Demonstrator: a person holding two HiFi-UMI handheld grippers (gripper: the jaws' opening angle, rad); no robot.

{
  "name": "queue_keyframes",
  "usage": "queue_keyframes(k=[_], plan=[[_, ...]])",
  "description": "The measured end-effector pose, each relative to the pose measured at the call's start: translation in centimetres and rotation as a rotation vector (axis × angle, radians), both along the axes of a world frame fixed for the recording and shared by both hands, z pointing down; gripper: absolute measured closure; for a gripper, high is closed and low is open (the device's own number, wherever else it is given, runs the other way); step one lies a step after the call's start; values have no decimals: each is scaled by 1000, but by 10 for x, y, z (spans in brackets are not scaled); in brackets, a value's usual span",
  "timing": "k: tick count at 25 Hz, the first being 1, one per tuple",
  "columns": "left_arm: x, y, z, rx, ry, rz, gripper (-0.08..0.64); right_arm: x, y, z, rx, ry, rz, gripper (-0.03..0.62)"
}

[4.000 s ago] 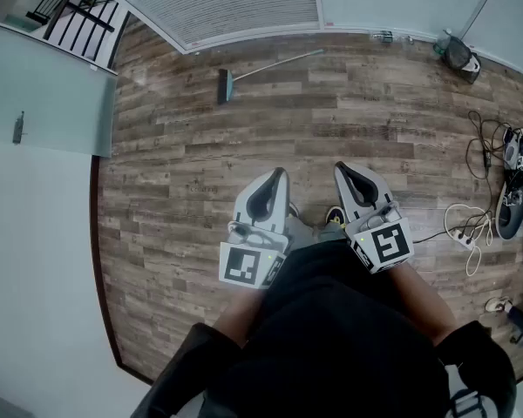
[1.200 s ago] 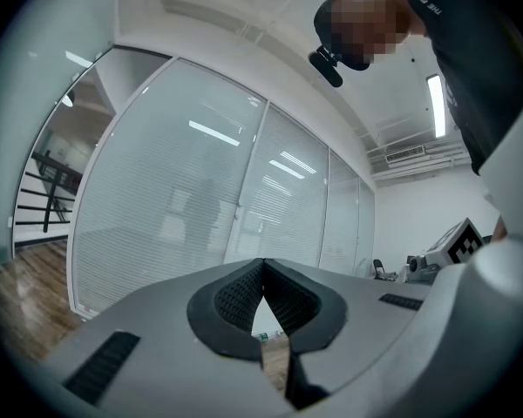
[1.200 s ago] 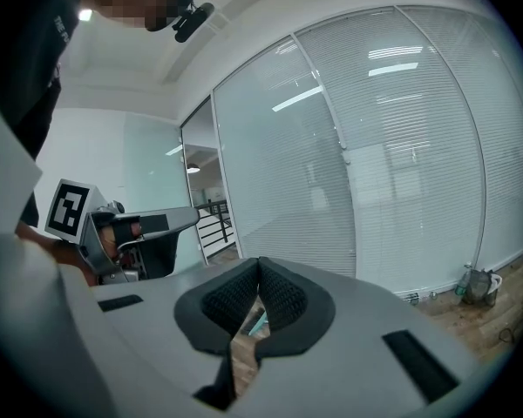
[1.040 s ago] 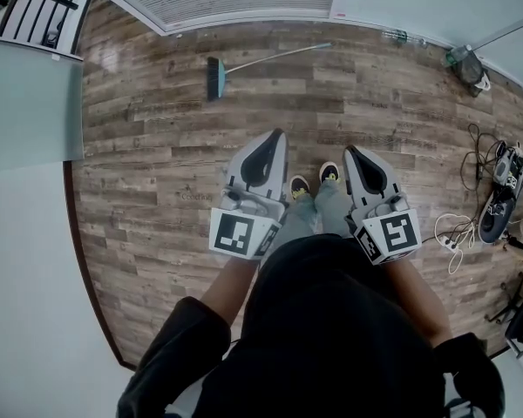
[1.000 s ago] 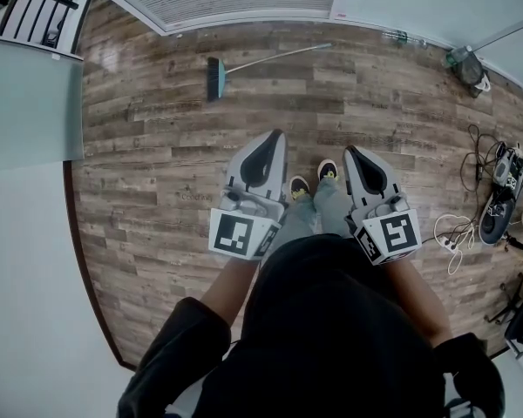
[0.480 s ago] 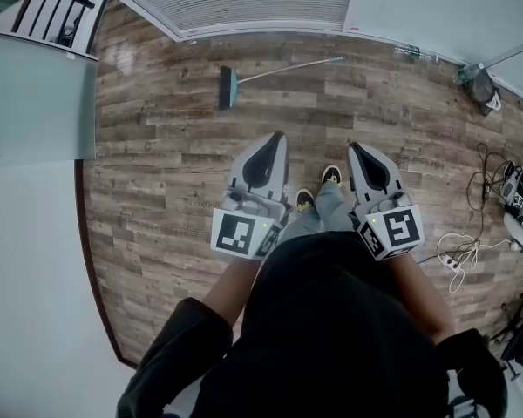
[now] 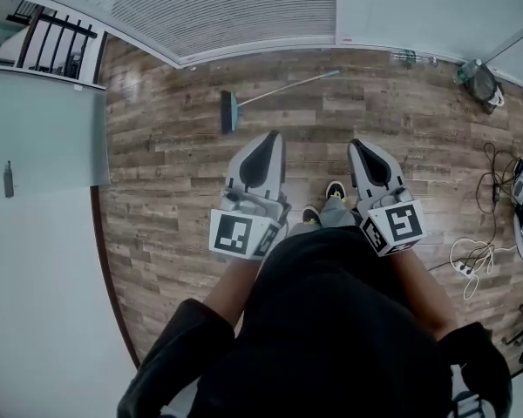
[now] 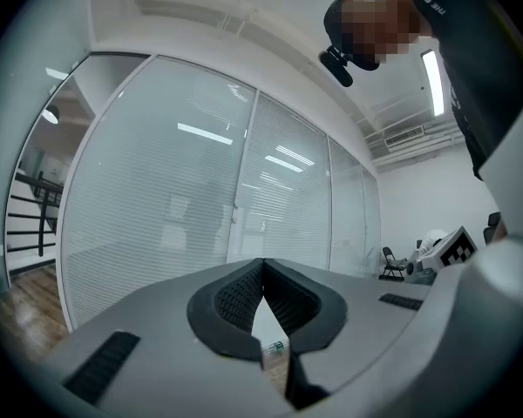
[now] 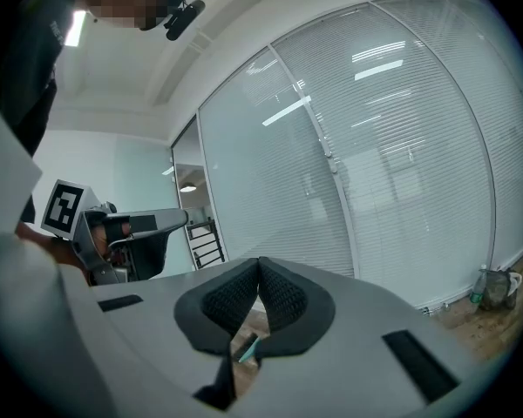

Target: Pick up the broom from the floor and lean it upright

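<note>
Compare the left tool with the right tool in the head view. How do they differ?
The left tool leans its tip toward picture right; the right tool leans its tip left. The left tool shows nearer the broom head than the right tool does. Both are shut, empty, and apart from the broom head, which lies on the floor.

Person: black top (image 7: 331, 320) with long black sleeves (image 7: 170, 364); grey trousers (image 7: 336, 218); dark shoes (image 7: 336, 190) with yellow-green trim.

Item, left gripper (image 7: 273, 135): pale grey moulded shell tapering to a point, black oval recess on top, white cube (image 7: 241, 235) at the rear printed with black square markers.

Item, right gripper (image 7: 356, 144): same build, with its own marker cube (image 7: 394, 226).

Pads (image 8: 236, 297): black, finely dimpled rubber. Black rectangular slots (image 8: 105, 366) are set into the shell.
</note>
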State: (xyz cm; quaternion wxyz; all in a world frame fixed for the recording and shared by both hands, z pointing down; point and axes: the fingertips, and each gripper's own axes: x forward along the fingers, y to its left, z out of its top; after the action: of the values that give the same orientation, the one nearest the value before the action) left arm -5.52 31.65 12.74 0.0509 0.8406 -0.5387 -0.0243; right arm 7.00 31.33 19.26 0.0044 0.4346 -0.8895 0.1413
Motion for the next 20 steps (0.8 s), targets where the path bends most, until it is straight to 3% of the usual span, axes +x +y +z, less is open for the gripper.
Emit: queue_keyframes(k=[10,20], plan=[[36,-35,-2,-3,-31,0,543,34,-48,6,-8,-45,18,577],[32,-62,0,-17,-55,6,543,24,-76,12,-30,-55,16,577]])
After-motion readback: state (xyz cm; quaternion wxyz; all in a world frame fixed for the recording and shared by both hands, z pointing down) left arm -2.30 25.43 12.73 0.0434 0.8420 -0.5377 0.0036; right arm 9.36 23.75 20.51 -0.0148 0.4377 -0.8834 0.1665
